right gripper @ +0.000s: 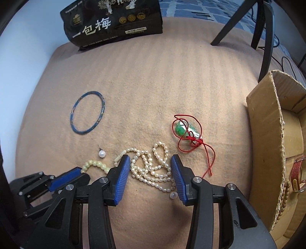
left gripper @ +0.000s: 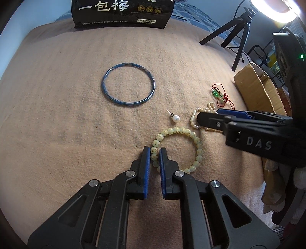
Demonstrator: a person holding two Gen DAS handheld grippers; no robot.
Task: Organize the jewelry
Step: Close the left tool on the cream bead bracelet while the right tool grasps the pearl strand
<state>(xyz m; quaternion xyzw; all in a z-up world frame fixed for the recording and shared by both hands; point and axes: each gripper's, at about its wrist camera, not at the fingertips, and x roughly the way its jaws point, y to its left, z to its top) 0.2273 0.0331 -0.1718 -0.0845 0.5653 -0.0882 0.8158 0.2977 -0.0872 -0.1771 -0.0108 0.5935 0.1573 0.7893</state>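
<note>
On a tan blanket (left gripper: pixel 76 124), left gripper (left gripper: pixel 154 151) pinches a pale bead bracelet (left gripper: pixel 198 145); right gripper (right gripper: pixel 150 168), fingers spread around a pearl necklace (right gripper: pixel 153 170), likely closes next, box (right gripper: pixel 267 134) at three o'clock.

On the black snack bag (left gripper: pixel 122 13) at the far edge of the cloth you can read large pale characters "一包梅"; a small label below them shows "500", the rest too small to make out. Your right gripper (left gripper: pixel 207 118) has "DAS" in raised letters on its black body.
</note>
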